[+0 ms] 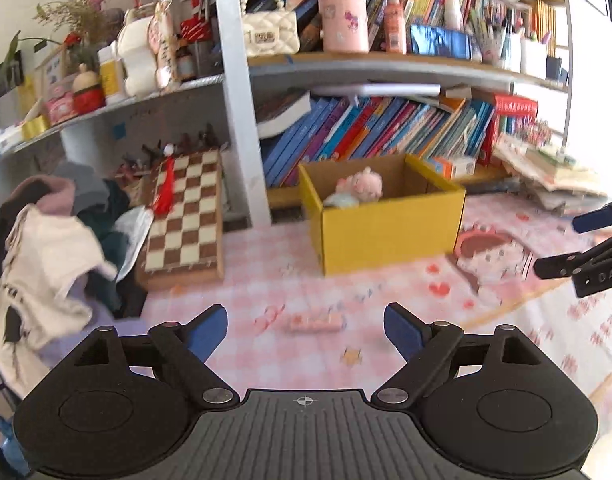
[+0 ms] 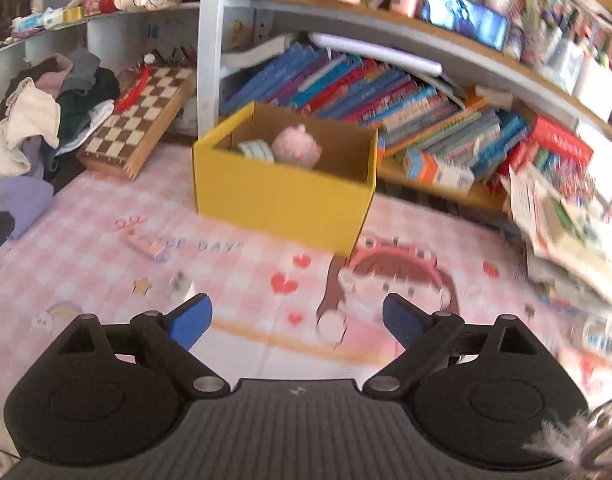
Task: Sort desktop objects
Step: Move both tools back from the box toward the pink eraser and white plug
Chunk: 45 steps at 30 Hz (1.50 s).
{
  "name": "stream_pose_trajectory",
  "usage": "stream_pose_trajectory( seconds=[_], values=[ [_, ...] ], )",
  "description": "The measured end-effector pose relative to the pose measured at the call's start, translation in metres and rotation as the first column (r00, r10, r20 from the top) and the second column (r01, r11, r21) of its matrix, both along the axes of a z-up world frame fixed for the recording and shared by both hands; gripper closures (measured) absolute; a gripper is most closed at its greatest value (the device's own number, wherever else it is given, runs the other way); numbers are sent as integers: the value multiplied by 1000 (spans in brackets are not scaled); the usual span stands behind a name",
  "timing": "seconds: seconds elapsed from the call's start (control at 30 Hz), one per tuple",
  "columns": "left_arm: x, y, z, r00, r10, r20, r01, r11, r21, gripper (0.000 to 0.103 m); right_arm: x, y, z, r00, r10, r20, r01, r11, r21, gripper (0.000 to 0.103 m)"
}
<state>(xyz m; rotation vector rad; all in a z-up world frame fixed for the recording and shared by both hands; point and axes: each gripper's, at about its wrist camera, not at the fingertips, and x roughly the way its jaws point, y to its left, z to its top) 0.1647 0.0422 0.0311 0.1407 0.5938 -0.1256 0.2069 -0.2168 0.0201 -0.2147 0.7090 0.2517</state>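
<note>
A yellow cardboard box point(image 1: 390, 224) point(image 2: 281, 196) stands on the pink checked desk mat, with a pink plush toy point(image 1: 364, 184) point(image 2: 295, 146) and a pale green item point(image 2: 257, 150) inside. A small pink bar-shaped object point(image 1: 316, 323) point(image 2: 145, 245) lies flat on the mat, just ahead of my left gripper point(image 1: 306, 330), which is open and empty. My right gripper point(image 2: 297, 322) is open too, nothing between its fingers, hovering over the mat before the box. In the left wrist view the right gripper point(image 1: 586, 240) shows at the right edge.
A chessboard point(image 1: 183, 220) point(image 2: 137, 120) leans by a pile of clothes point(image 1: 45, 248) point(image 2: 37, 120) on the left. Shelves of books point(image 1: 386, 128) point(image 2: 386, 100) run behind the box. Loose papers point(image 2: 566, 224) are stacked at the right. A grey shelf post point(image 1: 241, 100) stands behind.
</note>
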Motion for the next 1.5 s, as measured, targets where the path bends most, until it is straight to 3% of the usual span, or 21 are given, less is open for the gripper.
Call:
stream_pose_trajectory(
  seconds=[0.43, 0.63, 1.5],
  values=[
    [-36, 4, -41, 997, 44, -67, -43, 999, 8, 13, -55, 20, -45, 992, -93, -89, 99, 992, 75, 3],
    [-42, -1, -51, 996, 38, -84, -37, 999, 20, 13, -62, 29, -55, 992, -70, -108, 75, 996, 47, 3],
    [0, -8, -82, 983, 65, -171, -61, 998, 28, 13, -19, 45, -77, 988, 16, -153, -14, 1000, 15, 7]
  ],
)
